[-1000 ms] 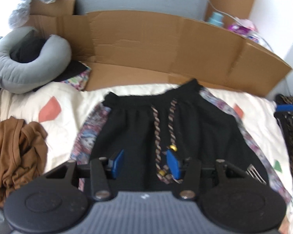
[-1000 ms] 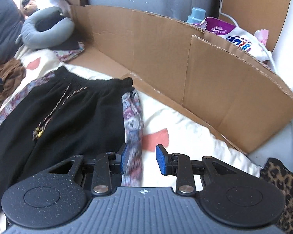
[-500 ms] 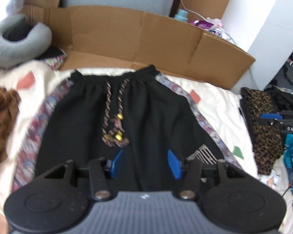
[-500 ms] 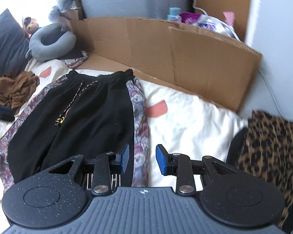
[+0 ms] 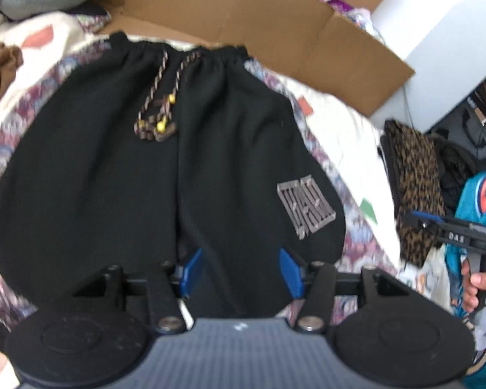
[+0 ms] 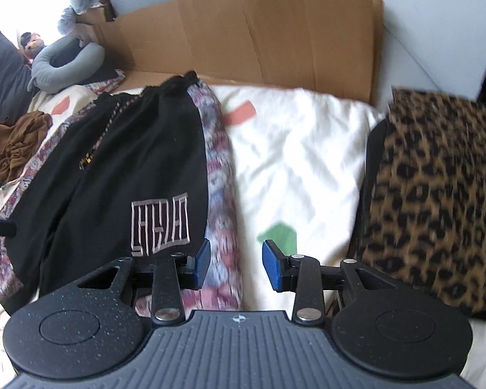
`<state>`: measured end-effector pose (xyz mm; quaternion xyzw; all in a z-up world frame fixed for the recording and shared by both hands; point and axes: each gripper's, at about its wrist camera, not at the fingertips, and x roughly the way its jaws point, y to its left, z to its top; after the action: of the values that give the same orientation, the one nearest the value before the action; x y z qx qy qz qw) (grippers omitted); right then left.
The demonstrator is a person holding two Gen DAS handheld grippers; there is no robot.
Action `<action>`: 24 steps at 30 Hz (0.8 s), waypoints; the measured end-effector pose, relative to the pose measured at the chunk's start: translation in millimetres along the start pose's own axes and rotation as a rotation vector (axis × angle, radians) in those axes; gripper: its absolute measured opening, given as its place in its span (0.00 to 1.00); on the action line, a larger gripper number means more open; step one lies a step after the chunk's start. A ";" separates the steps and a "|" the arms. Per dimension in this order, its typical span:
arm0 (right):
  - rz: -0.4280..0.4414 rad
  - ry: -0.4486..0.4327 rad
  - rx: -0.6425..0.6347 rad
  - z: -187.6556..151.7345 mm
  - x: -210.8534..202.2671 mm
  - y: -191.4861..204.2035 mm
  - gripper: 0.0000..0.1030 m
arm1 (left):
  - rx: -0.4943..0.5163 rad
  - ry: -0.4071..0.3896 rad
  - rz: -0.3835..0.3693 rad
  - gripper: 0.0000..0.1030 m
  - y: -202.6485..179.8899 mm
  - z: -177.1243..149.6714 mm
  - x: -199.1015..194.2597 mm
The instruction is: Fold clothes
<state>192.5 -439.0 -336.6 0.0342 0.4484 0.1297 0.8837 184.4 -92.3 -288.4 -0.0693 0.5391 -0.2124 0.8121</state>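
Trousers (image 5: pixel 120 175) lie flat on bedsheet (image 6: pixel 301 149). Left gripper (image 5: pixel 239 272) and right gripper (image 6: pixel 233 264) hover above (jaws opening, pads gripping nothing).

The black pants (image 5: pixel 113 168) are being seen spread flat on the bed (image 5: pixel 337 123), waistband toward the cardboard wall (image 5: pixel 275 26), the drawstring (image 5: pixel 160 110) lying on the front. The left gripper (image 5: pixel 239 274) is being held above the lower pant leg, its jaws opening with nothing pressed between them. The right gripper (image 5: pixel 453 233) is being held by a hand (image 5: pixel 476 291) at the right edge, beside a leopard-print cloth (image 5: pixel 414 175).
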 end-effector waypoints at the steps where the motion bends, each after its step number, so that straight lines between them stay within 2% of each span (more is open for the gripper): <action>1: -0.003 -0.003 0.008 -6.3 0.9 -0.7 0.41 | -0.004 0.009 -0.002 0.55 0.4 -5.6 2.5; 3: -0.011 -0.008 0.024 -17.0 2.2 -2.2 0.41 | -0.018 0.027 -0.006 0.56 0.4 -16.4 6.8; 7: -0.007 0.001 0.054 -31.1 6.9 -3.9 0.41 | -0.042 0.063 -0.025 0.66 -0.6 -34.9 17.7; 13: -0.024 0.036 0.052 -49.6 16.9 -0.5 0.41 | -0.081 0.138 -0.061 0.66 3.1 -62.6 38.7; 15: -0.028 0.045 0.048 -55.0 19.0 1.8 0.41 | -0.100 0.141 -0.069 0.62 6.1 -69.2 43.0; 17: -0.027 0.046 0.040 -58.8 19.2 5.6 0.41 | -0.133 0.147 -0.088 0.47 10.6 -72.9 46.2; 19: -0.022 0.048 0.026 -60.8 19.5 10.0 0.38 | -0.157 0.151 -0.103 0.37 14.5 -75.2 47.4; 20: -0.019 0.048 0.019 -61.1 19.5 12.1 0.34 | -0.162 0.152 -0.106 0.26 15.7 -75.3 46.4; 22: -0.015 0.048 0.005 -61.0 18.7 16.2 0.18 | -0.158 0.147 -0.118 0.10 17.1 -75.3 41.7; 24: -0.014 0.041 -0.006 -60.2 16.4 19.7 0.11 | -0.164 0.140 -0.133 0.08 19.3 -74.9 35.7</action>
<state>149.6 -419.1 -381.8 0.0258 0.4661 0.1258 0.8754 133.6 -81.2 -355.9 -0.1562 0.6042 -0.2255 0.7482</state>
